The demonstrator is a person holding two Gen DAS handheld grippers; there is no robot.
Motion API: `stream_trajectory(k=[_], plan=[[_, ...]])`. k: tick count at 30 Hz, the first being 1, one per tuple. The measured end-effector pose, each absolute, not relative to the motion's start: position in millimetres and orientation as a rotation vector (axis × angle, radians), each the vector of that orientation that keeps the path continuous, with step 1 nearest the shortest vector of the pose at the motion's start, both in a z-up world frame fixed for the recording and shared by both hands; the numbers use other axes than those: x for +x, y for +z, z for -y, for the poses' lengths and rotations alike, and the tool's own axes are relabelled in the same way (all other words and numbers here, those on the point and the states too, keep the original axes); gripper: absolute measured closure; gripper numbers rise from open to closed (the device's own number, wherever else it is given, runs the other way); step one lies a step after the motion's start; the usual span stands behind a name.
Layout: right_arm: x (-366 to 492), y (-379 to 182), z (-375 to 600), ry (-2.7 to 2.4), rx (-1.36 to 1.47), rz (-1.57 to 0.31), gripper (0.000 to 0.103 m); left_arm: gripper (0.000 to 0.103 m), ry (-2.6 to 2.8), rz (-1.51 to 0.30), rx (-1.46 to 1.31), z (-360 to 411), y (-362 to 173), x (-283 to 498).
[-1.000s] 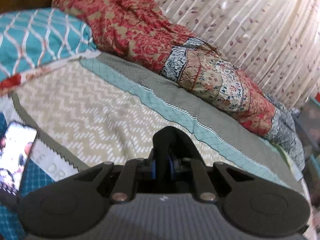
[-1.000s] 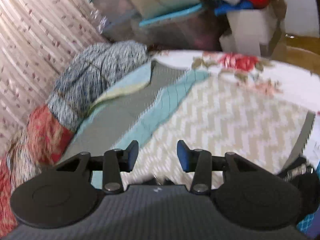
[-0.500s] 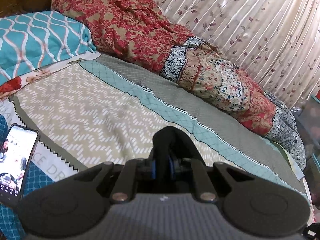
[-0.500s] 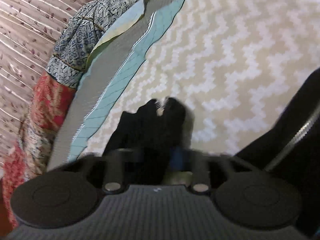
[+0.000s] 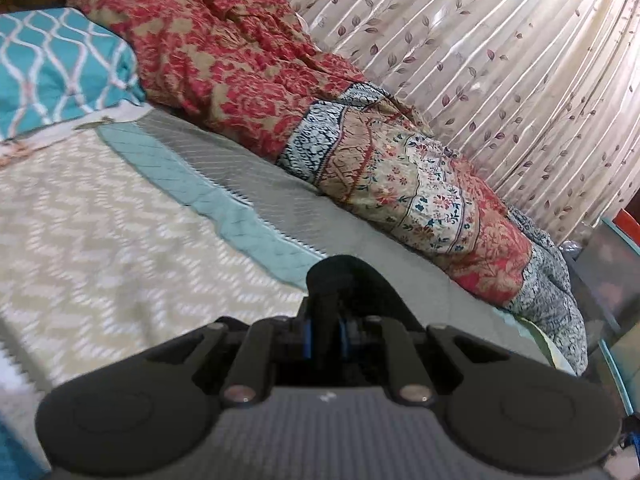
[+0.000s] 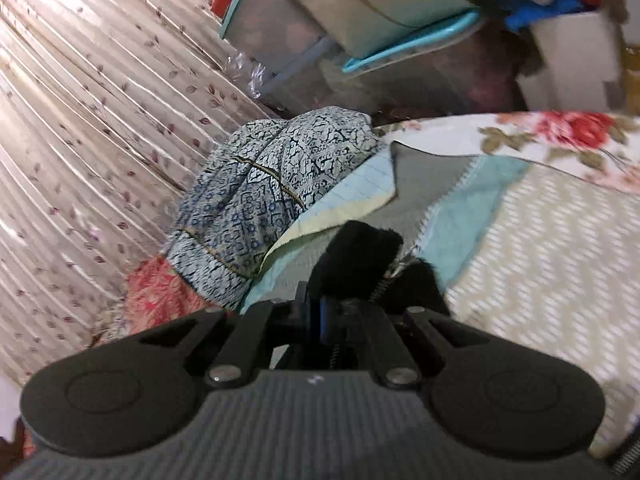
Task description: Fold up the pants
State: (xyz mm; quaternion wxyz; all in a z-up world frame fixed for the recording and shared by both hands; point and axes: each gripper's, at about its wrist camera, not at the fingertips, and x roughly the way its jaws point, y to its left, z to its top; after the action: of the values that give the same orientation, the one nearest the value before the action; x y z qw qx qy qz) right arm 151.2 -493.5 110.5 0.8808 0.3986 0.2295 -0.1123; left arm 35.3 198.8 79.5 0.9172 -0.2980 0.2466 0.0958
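My two grippers, left gripper [image 5: 325, 330] and right gripper [image 6: 340, 322], each pinching black pants [image 5: 346, 280], one bedspread [image 5: 100, 248] lying wide open below, one curtain [image 5: 500, 60] far off.

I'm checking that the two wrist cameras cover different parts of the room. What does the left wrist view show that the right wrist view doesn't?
Only the left wrist view shows the teal pillow and the left gripper, shut on black pants.

Only the right shows the storage boxes and the right gripper, shut on pants.

Both show the bedspread, the patterned quilt and the curtain.
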Motion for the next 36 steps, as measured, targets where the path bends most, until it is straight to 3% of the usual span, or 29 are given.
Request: stream_trajectory(k=[7,13,23,26,27,28,31,32,33,36], plan=[[195,60,489,-0.305,0.794,-0.573,0.096,0.092,0.228,-0.588,-0.588,-192,47,88],[177,60,504,-0.270,0.880,-0.576,0.096,0.092,0.171,-0.553,-0.659,-201,56,65],[-1,104,565,-0.195,0.948,-0.372,0.096,0.091,-0.051,-0.446,-0.528,-174,88,-72],[-65,77,587,-0.253,0.967,-0.364,0.096,0.083,-0.081,-0.515,-0.475,-155,71,-110],[-83,59,592,-0.307,0.981,-0.400,0.096,0.074,-0.084,-0.563,-0.465,-149,62,-118],[-95,40,598,-0.378,0.985,-0.465,0.091,0.065,-0.081,-0.621,-0.448,-143,50,-126],[-132,-12,609,-0.576,1.065,-0.589,0.081,0.062,-0.079,-0.714,-0.400,-133,31,-142],[-145,-19,609,-0.607,1.112,-0.562,0.069,0.061,-0.080,-0.717,-0.387,-132,32,-148],[-152,-19,607,-0.634,1.118,-0.535,0.063,0.054,-0.086,-0.714,-0.381,-133,36,-154],[-146,3,596,-0.674,0.962,-0.512,0.063,0.019,-0.092,-0.716,-0.380,-141,49,-171]])
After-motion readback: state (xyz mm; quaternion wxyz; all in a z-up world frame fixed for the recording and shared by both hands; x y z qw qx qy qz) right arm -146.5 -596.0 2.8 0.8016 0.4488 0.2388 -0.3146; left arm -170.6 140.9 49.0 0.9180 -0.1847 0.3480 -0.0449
